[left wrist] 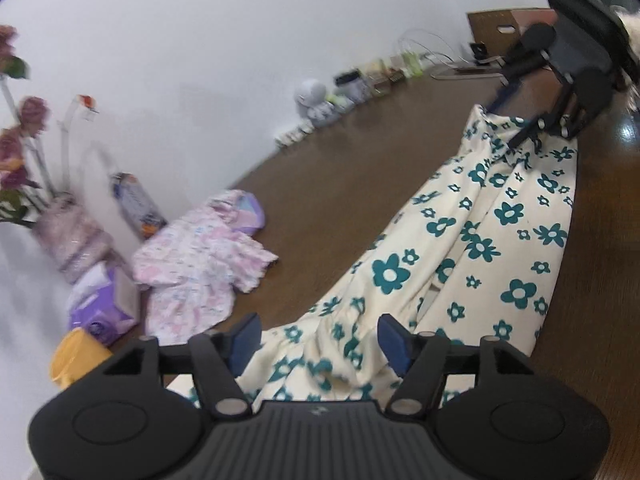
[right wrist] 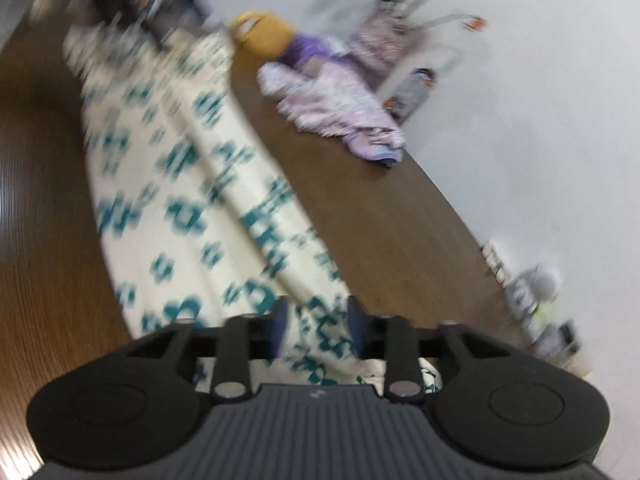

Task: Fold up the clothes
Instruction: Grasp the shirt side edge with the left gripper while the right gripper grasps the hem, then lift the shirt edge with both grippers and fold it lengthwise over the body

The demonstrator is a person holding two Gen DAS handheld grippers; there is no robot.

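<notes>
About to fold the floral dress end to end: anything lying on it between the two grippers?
Nothing visible. The floral dress lies bare between left gripper and right gripper; the pink garment sits off beside it.

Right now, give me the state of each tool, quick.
Left tool: open, fingers either side of the floral garment's near end, not gripping.
Right tool: partly closed around the garment's other end; the blur hides whether it grips.

Dress (left wrist: 492, 232) lies stretched lengthwise on counter (left wrist: 344, 168), left hand-held gripper (left wrist: 320, 338) at one end, right hand-held gripper (right wrist: 316, 320) at the other. Small garment (left wrist: 200, 264) lies beside dress, toward wall. Vase (left wrist: 68, 236), box (left wrist: 100, 304), bottle (left wrist: 138, 208) stand behind it along wall.
</notes>
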